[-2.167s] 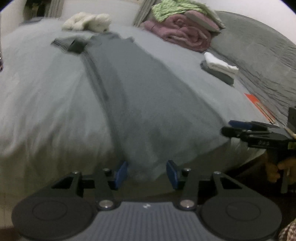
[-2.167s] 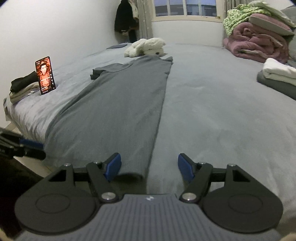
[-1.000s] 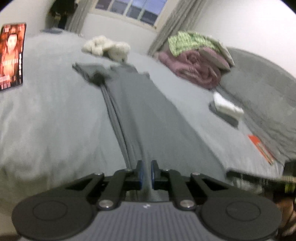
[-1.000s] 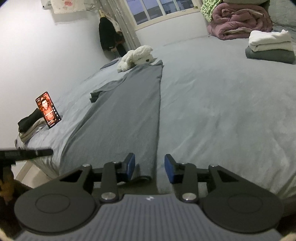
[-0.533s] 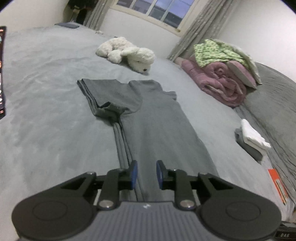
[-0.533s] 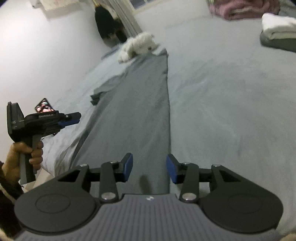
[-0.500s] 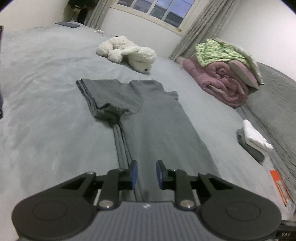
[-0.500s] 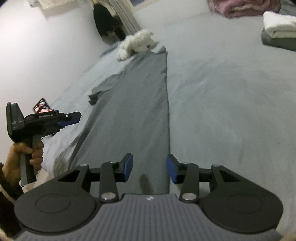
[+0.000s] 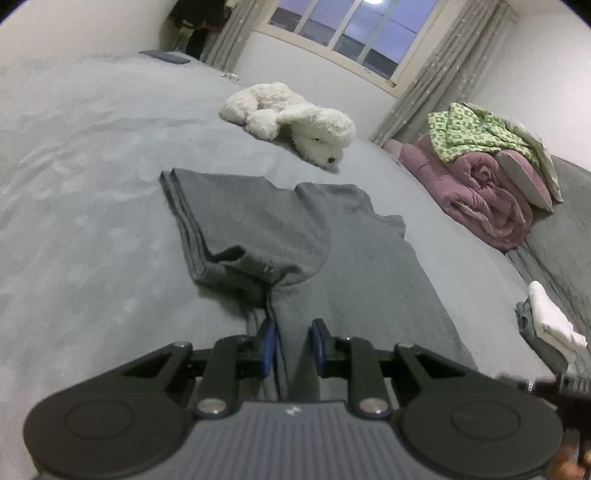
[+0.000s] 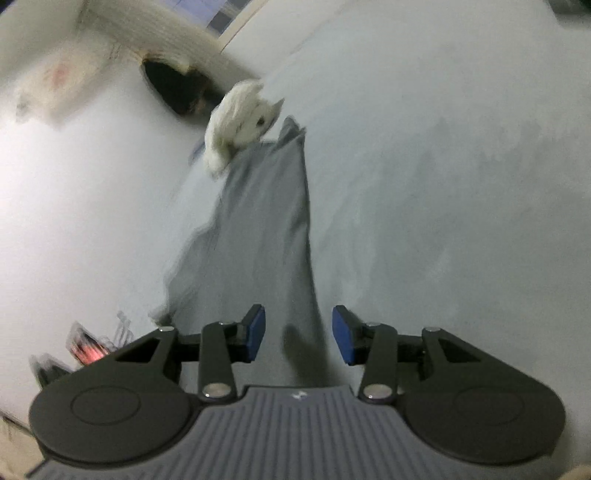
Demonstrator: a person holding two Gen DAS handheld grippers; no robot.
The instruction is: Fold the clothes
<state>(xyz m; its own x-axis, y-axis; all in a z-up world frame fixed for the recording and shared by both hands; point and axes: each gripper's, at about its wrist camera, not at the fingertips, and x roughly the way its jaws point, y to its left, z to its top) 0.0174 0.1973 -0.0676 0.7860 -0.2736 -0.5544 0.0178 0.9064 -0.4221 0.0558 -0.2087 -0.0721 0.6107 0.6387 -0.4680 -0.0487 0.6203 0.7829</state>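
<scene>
Grey shirt (image 9: 354, 266) spread long on the grey bed (image 9: 81, 229), folded lengthwise, sleeve turned over on the far left. Left gripper (image 9: 293, 349) slightly apart, over the shirt's left edge, pads not pressing. Right gripper (image 10: 297, 334) spread wider, above the shirt's right edge; picture blurred. White plush toy (image 9: 291, 123) beyond the far end.

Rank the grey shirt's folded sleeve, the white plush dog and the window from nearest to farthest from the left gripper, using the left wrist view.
1. Folded sleeve, on the grey shirt just ahead of the left gripper.
2. White plush dog, farther up the bed, centre.
3. Window, on the far wall.
</scene>
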